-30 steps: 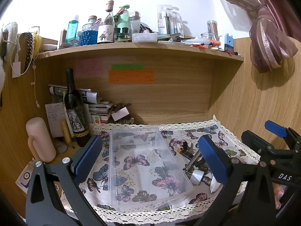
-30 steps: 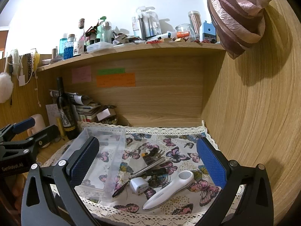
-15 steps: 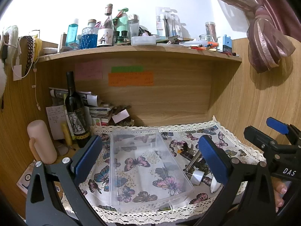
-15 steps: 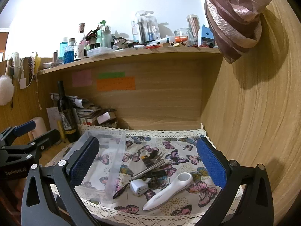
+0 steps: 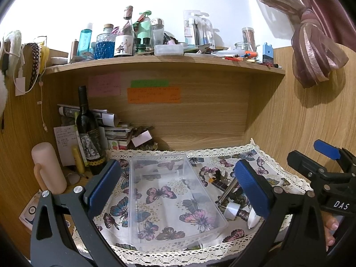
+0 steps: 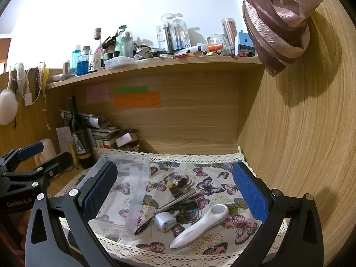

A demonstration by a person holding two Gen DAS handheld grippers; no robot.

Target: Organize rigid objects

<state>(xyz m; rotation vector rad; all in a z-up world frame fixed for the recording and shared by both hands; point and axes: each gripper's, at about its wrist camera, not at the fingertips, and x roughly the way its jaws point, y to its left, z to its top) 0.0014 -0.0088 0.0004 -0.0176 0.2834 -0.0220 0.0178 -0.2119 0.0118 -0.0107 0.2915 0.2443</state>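
Cloth (image 6: 209,187) printed with butterflies covers the desk across the lower half of both views, and on it, at lower centre of the left wrist view, lies the clear plastic tray (image 5: 175,200), empty, its long side running toward the camera. To its right, at lower centre of the right wrist view, sits the small pile to be sorted: the white handheld magnifier (image 6: 200,224) nearest the lower edge, the white plug adapter (image 6: 164,221) just left of it, a silver rod (image 6: 178,200) slanting above, and black tweezers (image 6: 144,227) touching the tray's near corner.

The left gripper (image 5: 175,195) hangs over the tray with fingers spread wide, holding nothing; the right gripper (image 6: 173,193) frames the pile, likewise released and empty.

Nothing has gone into the tray yet, so the step looks like the first pick. The magnifier seems the sensible start: it is the biggest piece and lies free of the others. Closing across its narrow handle, rather than its rounded head, should keep it from slipping. Meanwhile the left gripper could steady the light tray, which may slide on the cloth.
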